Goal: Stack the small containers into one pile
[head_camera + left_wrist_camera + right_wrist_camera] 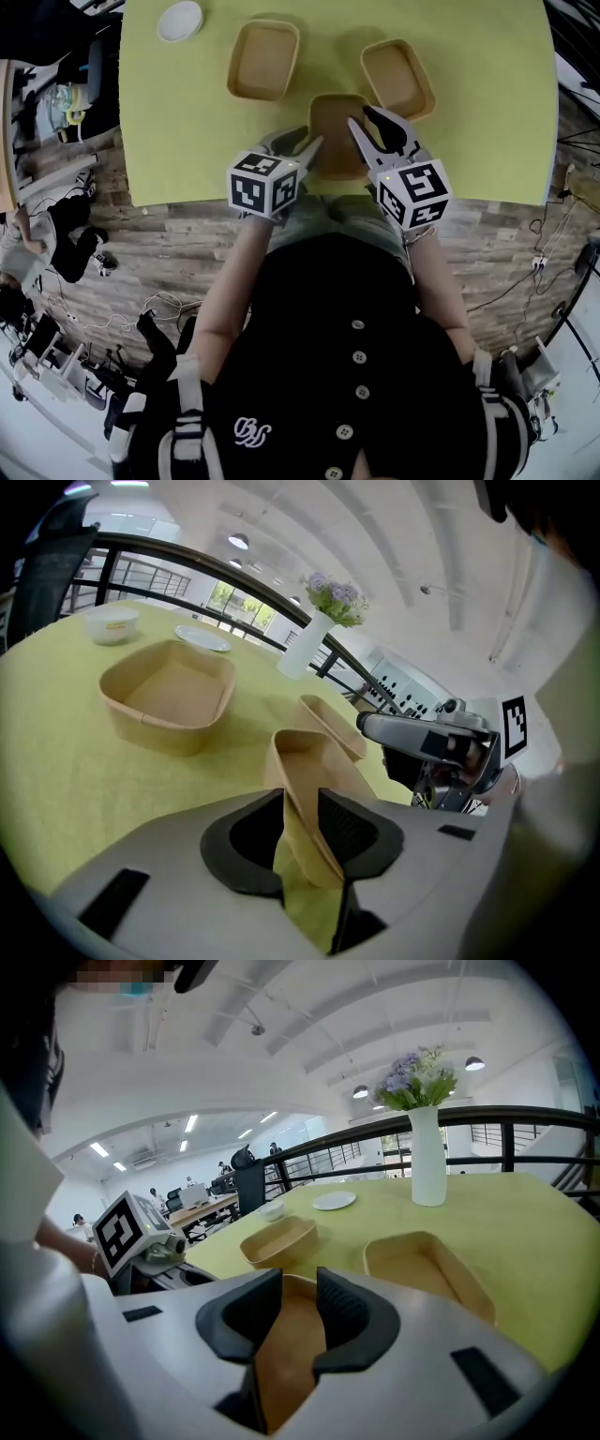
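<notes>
Astride middle container walls: left fingers closing, right fingers apart.

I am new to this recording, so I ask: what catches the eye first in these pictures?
The left gripper and the right gripper both straddle the rim of the near container on the yellow-green table; the left jaws are closing. Behind it sit the left container and the right container, both empty and apart.

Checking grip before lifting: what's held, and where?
Left gripper's jaws closing on the near container's left rim, right gripper straddling its right rim; firm hold cannot be told.
</notes>
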### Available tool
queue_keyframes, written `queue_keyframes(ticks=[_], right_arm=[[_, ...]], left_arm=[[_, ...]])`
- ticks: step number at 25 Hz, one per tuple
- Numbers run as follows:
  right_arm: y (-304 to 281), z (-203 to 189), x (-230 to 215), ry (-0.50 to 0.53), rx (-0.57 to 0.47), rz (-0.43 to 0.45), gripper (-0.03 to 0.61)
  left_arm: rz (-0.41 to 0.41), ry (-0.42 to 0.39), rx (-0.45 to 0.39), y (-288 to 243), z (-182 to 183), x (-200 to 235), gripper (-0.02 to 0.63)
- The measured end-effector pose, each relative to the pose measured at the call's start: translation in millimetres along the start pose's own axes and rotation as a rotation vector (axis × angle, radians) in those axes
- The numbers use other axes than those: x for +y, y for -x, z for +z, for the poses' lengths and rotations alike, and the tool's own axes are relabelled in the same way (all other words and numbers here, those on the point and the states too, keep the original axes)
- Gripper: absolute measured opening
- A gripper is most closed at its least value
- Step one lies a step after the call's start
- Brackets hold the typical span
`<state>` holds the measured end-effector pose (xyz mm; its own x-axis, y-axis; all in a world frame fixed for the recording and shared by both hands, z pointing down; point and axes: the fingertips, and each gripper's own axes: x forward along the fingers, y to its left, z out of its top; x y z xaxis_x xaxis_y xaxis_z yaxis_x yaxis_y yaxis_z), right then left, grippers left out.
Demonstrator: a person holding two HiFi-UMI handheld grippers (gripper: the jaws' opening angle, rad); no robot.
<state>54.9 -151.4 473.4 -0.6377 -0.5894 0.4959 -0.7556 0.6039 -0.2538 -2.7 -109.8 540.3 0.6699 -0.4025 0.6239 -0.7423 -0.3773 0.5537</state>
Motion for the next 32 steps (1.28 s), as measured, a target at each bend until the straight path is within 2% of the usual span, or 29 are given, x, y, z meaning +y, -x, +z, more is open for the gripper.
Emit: queue_keyframes(ticks=[2, 11, 17, 25, 32], right_arm=[[-1, 0, 0, 0.006, -0.004, 0.011, 0.109], [-2, 3, -6, 0.014, -0.021, 0.010, 0.098], [1, 10, -12, 0.027, -0.036, 0.005, 0.081], [-2, 19, -9, 0.042, -0.053, 0.022, 0.075], [-10, 35, -7, 0.049, -0.087, 0.036, 0.075]], left_arm=[[0.007, 0.008, 0.006, -3, -1, 1, 0.096], [0.026, 0.094, 0.017, -8, -1, 6, 0.091], [0.082, 0.083, 0.026, -8, 1, 1, 0.031], [0.090, 0.064, 0.002, -1, 13, -4, 0.031], [0.156, 0.016, -0.057, 19, 41, 15, 0.031]])
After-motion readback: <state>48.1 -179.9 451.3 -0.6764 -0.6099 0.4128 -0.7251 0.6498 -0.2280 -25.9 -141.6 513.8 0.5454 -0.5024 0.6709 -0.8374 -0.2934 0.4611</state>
